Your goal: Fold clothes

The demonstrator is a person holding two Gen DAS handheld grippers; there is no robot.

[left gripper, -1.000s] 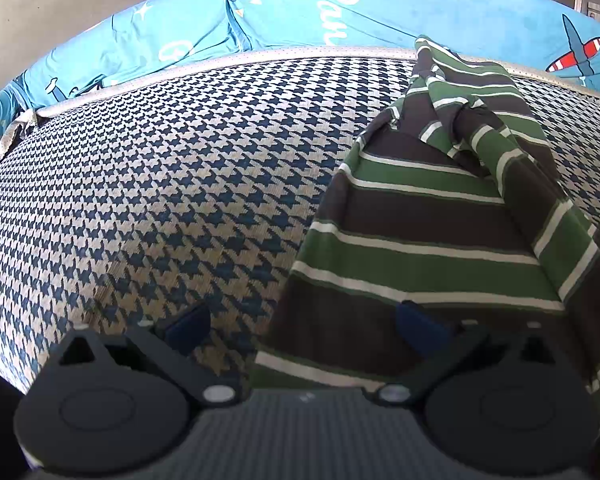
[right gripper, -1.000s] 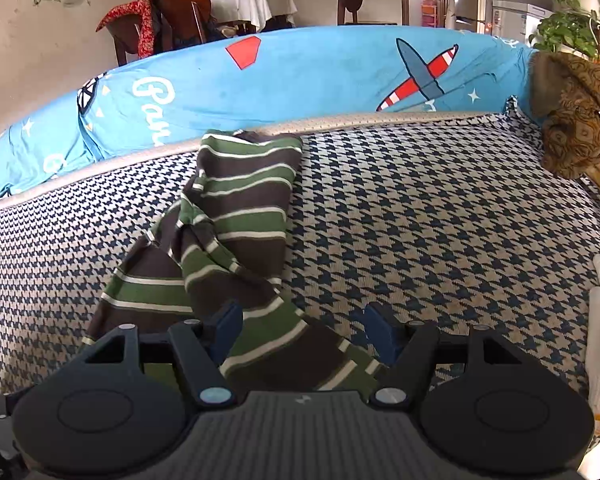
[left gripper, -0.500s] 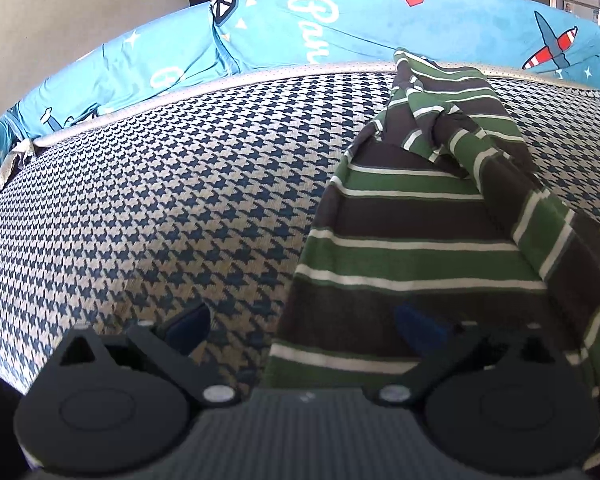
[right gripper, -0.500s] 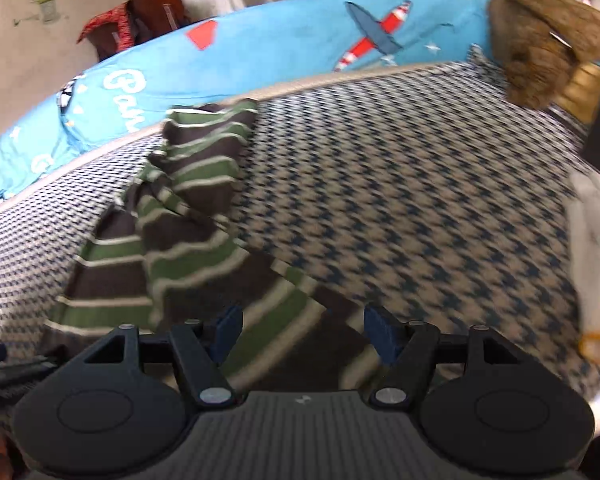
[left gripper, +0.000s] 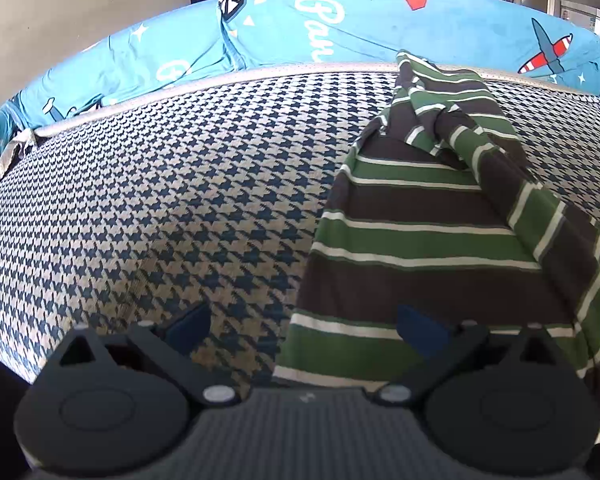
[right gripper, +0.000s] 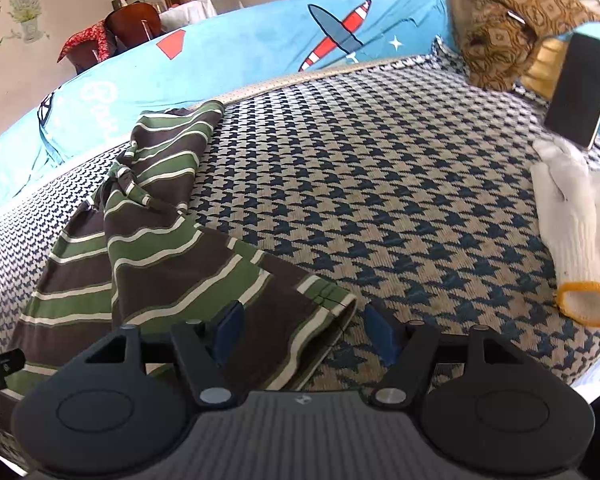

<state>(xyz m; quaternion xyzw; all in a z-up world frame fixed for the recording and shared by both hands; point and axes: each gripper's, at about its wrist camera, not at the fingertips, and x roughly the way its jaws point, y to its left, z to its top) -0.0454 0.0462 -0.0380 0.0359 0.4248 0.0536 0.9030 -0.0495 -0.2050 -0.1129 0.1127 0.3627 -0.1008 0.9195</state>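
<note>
A green, brown and white striped garment lies crumpled on the houndstooth sofa seat. My left gripper is open at the garment's near left hem edge, its right pad over the cloth and its left pad over bare seat. In the right wrist view the same striped garment stretches from the backrest to the front, and its cuffed sleeve end lies between the pads of my open right gripper. Nothing is pinched by either one.
A blue backrest cover with an aeroplane print runs along the back. At the right end sit a brown patterned cloth, a dark phone and a white work glove with a yellow cuff. The sofa's front edge drops off below both grippers.
The right gripper swung right and steadied, so the sleeve cuff now lies between its pads, with glove and phone in view. The left gripper shifted slightly; the garment edge sits further between its pads.
</note>
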